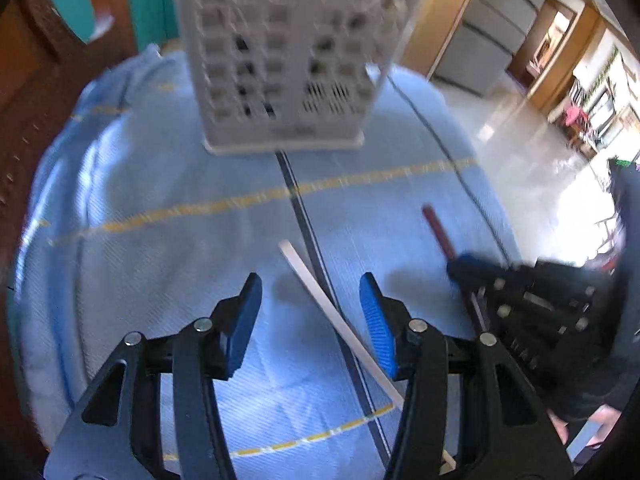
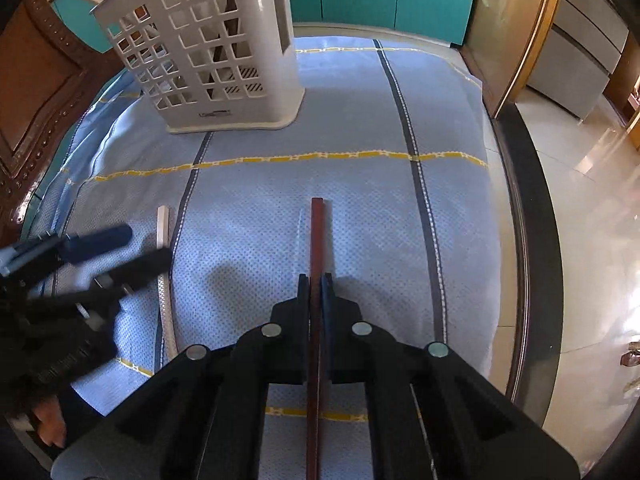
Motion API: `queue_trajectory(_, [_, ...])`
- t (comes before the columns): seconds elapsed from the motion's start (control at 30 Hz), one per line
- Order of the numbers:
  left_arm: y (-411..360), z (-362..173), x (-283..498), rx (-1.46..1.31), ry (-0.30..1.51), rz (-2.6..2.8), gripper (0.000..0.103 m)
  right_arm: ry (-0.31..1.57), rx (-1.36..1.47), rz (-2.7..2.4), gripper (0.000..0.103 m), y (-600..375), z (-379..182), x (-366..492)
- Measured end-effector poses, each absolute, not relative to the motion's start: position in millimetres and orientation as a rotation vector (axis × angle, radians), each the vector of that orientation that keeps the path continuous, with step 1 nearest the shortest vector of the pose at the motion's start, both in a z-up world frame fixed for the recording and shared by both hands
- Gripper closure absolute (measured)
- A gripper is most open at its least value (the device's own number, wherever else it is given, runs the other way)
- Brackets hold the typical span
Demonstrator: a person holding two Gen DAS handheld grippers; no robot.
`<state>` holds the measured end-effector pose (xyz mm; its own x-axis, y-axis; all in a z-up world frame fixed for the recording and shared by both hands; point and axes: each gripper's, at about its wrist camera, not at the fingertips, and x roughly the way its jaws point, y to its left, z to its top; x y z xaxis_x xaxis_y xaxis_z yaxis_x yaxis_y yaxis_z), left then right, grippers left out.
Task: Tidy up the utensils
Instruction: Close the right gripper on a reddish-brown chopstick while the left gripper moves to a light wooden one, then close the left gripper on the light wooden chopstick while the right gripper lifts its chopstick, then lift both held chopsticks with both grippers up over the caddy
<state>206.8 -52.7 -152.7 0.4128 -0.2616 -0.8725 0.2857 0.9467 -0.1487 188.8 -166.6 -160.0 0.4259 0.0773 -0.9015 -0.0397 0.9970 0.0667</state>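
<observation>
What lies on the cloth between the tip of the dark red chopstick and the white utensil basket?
Only bare blue tablecloth with its yellow stripe lies between the dark red chopstick and the utensil basket, as the right wrist view shows.

Basket behind chopsticks on tablecloth

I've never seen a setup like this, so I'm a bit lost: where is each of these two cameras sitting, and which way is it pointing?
Left wrist: sits on the left claw, looking forward past its open blue fingers at the white chopstick on the blue cloth and the white basket; the right claw shows at right.
Right wrist: sits on the right claw, shut on a dark red chopstick; the left claw and some skin show at left.
Shared: basket, cloth, both chopsticks.
</observation>
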Motion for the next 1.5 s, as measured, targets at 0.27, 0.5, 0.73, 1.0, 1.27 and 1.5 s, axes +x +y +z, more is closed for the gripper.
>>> queue_trajectory(0.27, [-64,-162,199,0.119,1.090,-0.342,0.069,1.130,0.032,0.065,0.096,-166,-161,190])
queue_trajectory(0.5, [-47,-160,206,0.114,1.091,-0.337,0.092,1.124,0.023,0.072,0.096,-165,-161,190])
queue_trajectory(0.73, [-37,-161,212,0.126,1.094,-0.292,0.094,1.107,-0.049,0.077,0.092,-152,-162,189])
queue_trajectory(1.0, [-45,-160,209,0.139,1.078,-0.249,0.086,1.074,-0.116,0.057,0.085,-141,-163,192])
queue_trajectory(1.27, [-45,-158,203,0.100,1.070,-0.278,0.096,1.036,-0.067,0.100,0.096,-142,-154,190])
queue_trajectory(1.5, [-38,-110,179,0.070,0.907,-0.295,0.096,0.826,-0.007,0.137,0.096,-159,-97,165])
